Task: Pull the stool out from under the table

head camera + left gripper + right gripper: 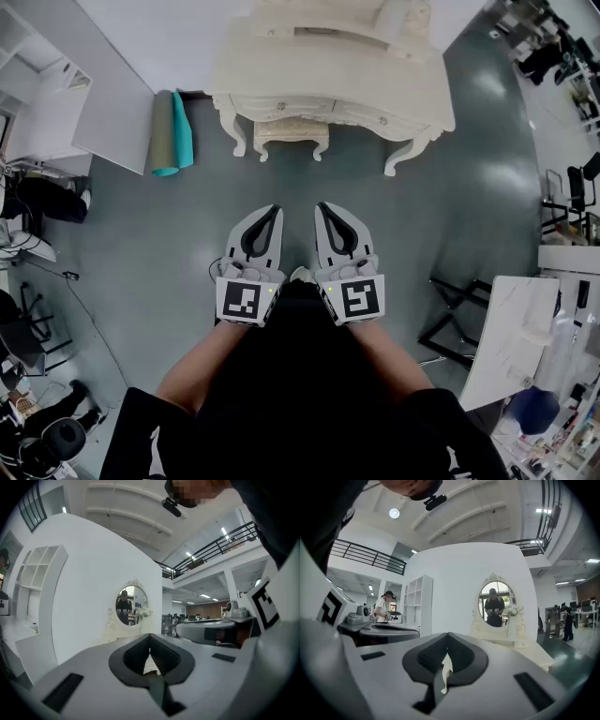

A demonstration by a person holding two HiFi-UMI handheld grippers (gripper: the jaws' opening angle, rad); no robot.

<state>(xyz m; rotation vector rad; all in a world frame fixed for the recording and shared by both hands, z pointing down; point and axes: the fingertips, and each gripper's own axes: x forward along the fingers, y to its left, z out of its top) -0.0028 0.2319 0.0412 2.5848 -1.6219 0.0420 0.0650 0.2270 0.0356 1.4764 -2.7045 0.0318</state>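
Note:
A cream stool (292, 135) stands tucked under the ornate cream dressing table (422, 103) at the top of the head view; only its front rail and two legs show. My left gripper (271, 210) and right gripper (324, 206) are held side by side over the grey floor, well short of the stool, both pointing at it. Both are shut with nothing between the jaws. In the left gripper view the left gripper (150, 636) faces the table's oval mirror (130, 605). In the right gripper view the right gripper (448, 635) points just left of that mirror (497, 604). The stool is hidden in both gripper views.
Rolled teal and olive mats (172, 133) lean left of the dressing table beside a white panel (112, 103). A black folding frame (455, 309) and a white table (506, 337) stand at the right. Chairs (572, 197) stand further right, and cables trail over the floor at the left.

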